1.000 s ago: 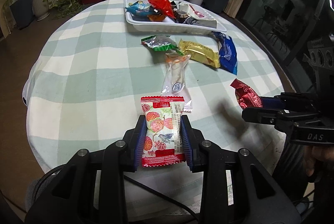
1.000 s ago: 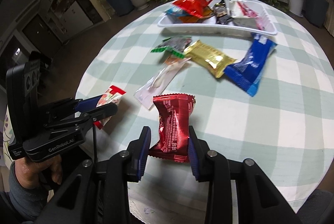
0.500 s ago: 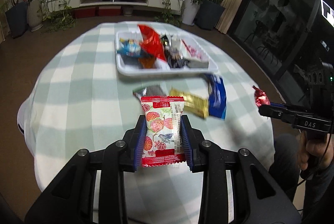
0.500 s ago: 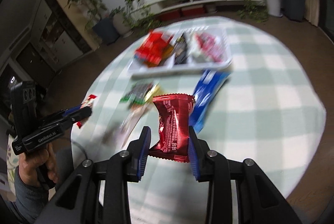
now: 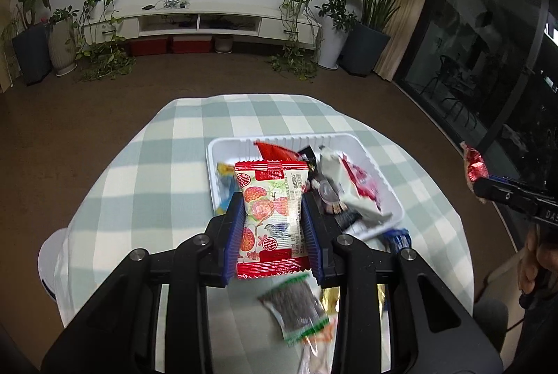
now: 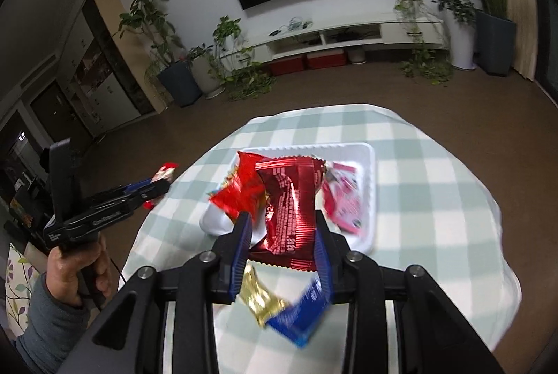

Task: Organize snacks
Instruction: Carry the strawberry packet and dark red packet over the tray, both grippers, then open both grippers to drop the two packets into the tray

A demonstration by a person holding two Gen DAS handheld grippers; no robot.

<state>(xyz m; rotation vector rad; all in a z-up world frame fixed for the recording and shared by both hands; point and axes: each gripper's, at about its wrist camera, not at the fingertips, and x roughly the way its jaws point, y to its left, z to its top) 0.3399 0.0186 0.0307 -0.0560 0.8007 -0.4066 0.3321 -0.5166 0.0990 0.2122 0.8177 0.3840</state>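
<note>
**Desk:** Overhead, then: what is hanging above the checked table (image 5: pixel 181 144) here?

**Photographer:** Two hand-held grippers, each carrying a snack. Just beyond and below both sets of fingers is lying the white tray (image 5: pixel 223 144), already crowded with wrappers. The left gripper (image 5: pixel 272 220) is pinching the white-and-red fruit-print packet (image 5: pixel 270 210) by its long sides; the right gripper (image 6: pixel 283 227) is clamping the dark red foil packet (image 6: pixel 289 199) the same way, with its jaws narrowed onto the wrapper.

**Desk:** How are the packets sitting?

**Photographer:** Both are running lengthwise along the fingers, long axis pointing away from the hand toward the tray, the far crimped end sticking out past the fingertips and the near end hanging back toward the palm.

**Desk:** What is looking risky?

**Photographer:** In my judgement, the tray is looking nearly full, so a packet let go too near its front rim is likely sliding off onto the cloth. The foil one is looking crumpled and slick, and it could be slipping or twisting in the pads. Both grippers are heading for the same tray and could be crowding each other. Directly under the fingers, the green-edged packet (image 5: pixel 300 307), the blue packet (image 6: pixel 300 314) and the gold packet (image 6: pixel 261 300) are lying loose on the cloth.
</note>
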